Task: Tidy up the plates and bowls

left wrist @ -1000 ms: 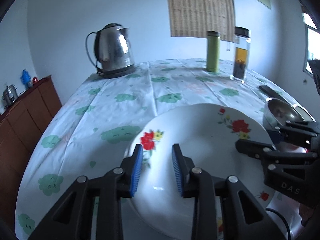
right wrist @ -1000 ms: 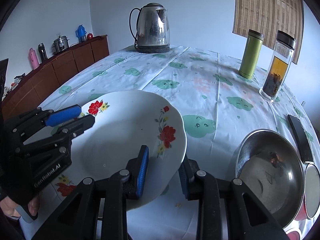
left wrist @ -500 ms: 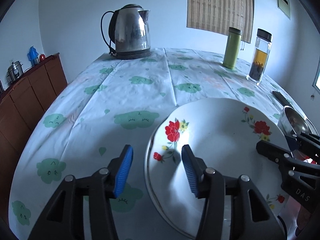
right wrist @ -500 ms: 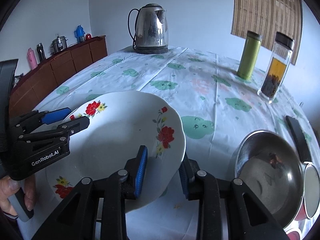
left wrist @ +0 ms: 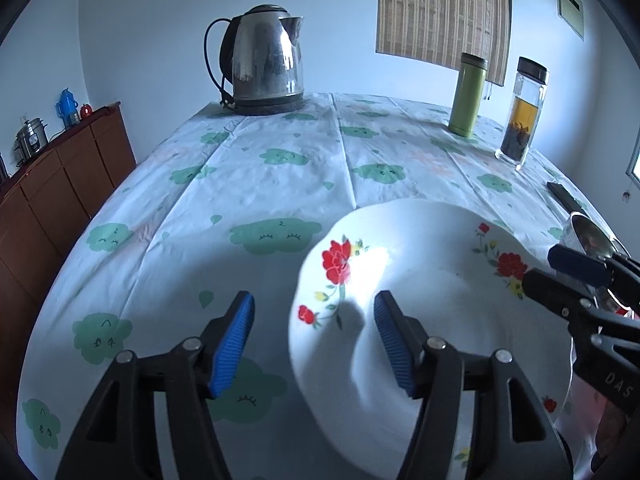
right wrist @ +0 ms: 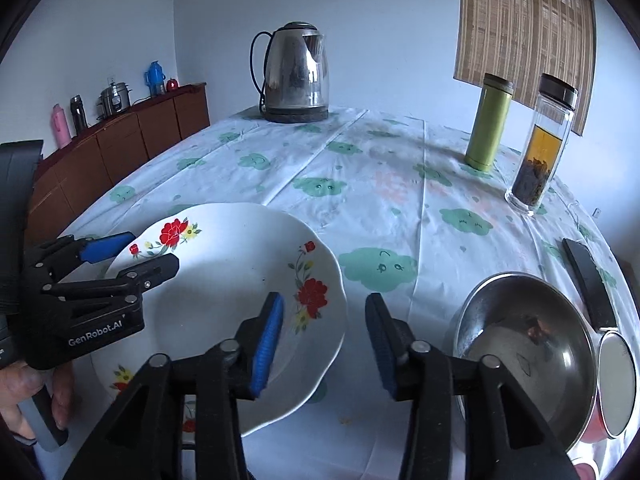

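The flowered plate (right wrist: pixel 224 280) sat low in the middle of the picture, on another plate, I think (hard to see). The left gripper (left wrist: pixel 314 344) and right gripper (right wrist: pixel 324 340) were opening, letting go. The metal bowl (right wrist: pixel 524 344), lower right, waited.

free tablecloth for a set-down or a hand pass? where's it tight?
Free: the cloth between the kettle, the flowered plate and the green flask; also the strip left of the plate toward the table edge. Crowded: the near right corner, with the steel bowl, a dark flat object and both grippers, jaws opening, at the plate rim.
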`<state>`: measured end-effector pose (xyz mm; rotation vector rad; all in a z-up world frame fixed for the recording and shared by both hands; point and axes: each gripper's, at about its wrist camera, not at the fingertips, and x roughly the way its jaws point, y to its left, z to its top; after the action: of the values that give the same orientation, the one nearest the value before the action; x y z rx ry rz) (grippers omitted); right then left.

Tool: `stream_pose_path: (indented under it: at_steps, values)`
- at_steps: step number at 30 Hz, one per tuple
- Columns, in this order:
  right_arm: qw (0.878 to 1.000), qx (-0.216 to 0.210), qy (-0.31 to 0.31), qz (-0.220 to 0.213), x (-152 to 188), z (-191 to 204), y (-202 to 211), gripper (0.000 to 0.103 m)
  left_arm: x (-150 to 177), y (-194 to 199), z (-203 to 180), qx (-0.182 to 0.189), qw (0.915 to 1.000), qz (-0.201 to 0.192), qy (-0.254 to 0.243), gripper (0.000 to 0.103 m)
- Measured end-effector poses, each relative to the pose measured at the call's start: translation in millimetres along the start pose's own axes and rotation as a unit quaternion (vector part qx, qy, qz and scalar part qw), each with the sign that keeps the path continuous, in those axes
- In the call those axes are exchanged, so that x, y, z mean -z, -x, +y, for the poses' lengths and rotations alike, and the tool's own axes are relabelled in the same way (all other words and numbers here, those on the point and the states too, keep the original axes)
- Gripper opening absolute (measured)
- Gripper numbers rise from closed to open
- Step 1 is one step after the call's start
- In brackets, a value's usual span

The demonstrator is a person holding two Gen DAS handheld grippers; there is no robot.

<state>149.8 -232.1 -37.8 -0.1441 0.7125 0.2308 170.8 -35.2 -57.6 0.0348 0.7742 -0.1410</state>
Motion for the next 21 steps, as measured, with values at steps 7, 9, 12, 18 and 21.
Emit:
stream_pose_path:
  at_steps: [7, 9, 12, 18, 21]
  values:
    - [1.000, 0.004, 0.005, -0.001, -0.9, 2.2, -0.3, 0.047, -0.2, 1.3, 4.2, -0.002, 1.0000, -0.003, 0.008, 0.074]
    - [1.000, 0.004, 0.002, -0.006, -1.6, 1.4, 2.3, 0.049, -0.4, 1.4, 5.3, -0.001, 1.0000, -0.003, 0.009, 0.075]
    - [1.000, 0.003, 0.003, -0.009, -2.1, 1.7, 3.2, 0.050, -0.4, 1.5, 5.6, -0.001, 1.0000, -0.004, 0.009, 0.076]
    - [1.000, 0.003, 0.006, -0.022, -2.7, 4.4, 6.5, 0.050, -0.8, 3.2, 7.7, 0.001, 0.9999, -0.007, 0.014, 0.076]
    - [0.999, 0.003, 0.003, -0.039, -4.3, 4.4, 11.8, 0.050, -0.8, 4.6, 8.5, 0.003, 0.9998, -0.011, 0.016, 0.076]
